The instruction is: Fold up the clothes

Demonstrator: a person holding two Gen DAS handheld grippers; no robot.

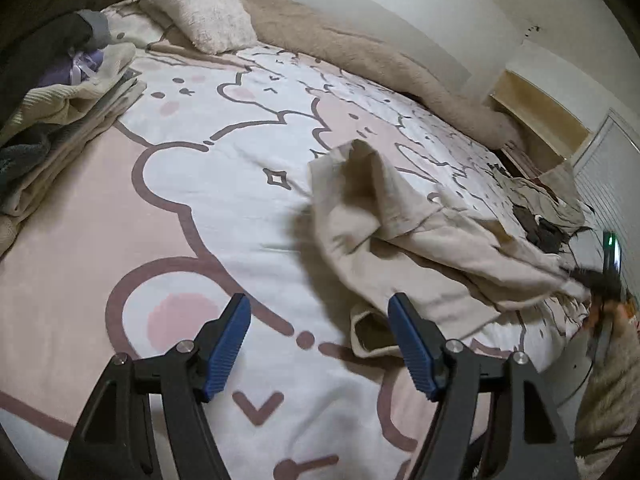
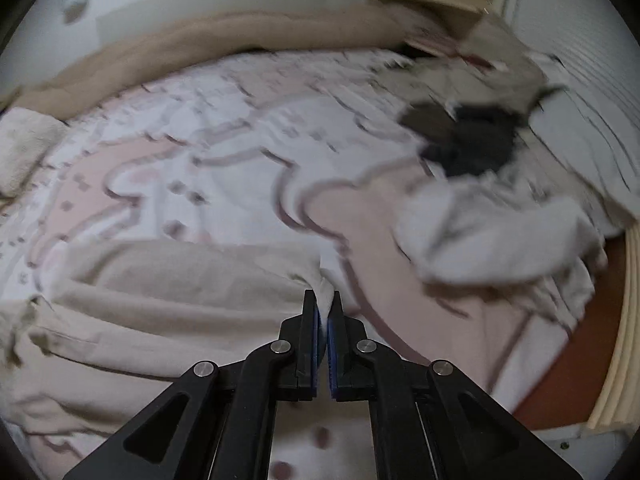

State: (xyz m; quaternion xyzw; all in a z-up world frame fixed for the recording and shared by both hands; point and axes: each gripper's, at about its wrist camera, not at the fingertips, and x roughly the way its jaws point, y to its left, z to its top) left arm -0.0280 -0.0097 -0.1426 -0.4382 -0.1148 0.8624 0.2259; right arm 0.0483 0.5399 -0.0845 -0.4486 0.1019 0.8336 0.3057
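Observation:
A beige garment [image 1: 400, 224] lies crumpled on the pink and white cartoon bedspread [image 1: 200, 184], partly lifted toward the right. My left gripper [image 1: 320, 324] is open and empty, just above the bedspread, with the garment's near hem by its right finger. My right gripper [image 2: 325, 300] is shut on an edge of the beige garment [image 2: 160, 288], which stretches away to the left in the blurred right wrist view. The right gripper also shows at the far right of the left wrist view [image 1: 600, 280], holding the cloth.
A stack of folded clothes [image 1: 60, 112] sits at the bed's left. A fluffy pillow [image 1: 200, 8] and tan blanket [image 1: 360, 52] lie at the head. A pile of unfolded clothes [image 2: 472, 136] sits at the far right, near a bedside shelf [image 1: 540, 108].

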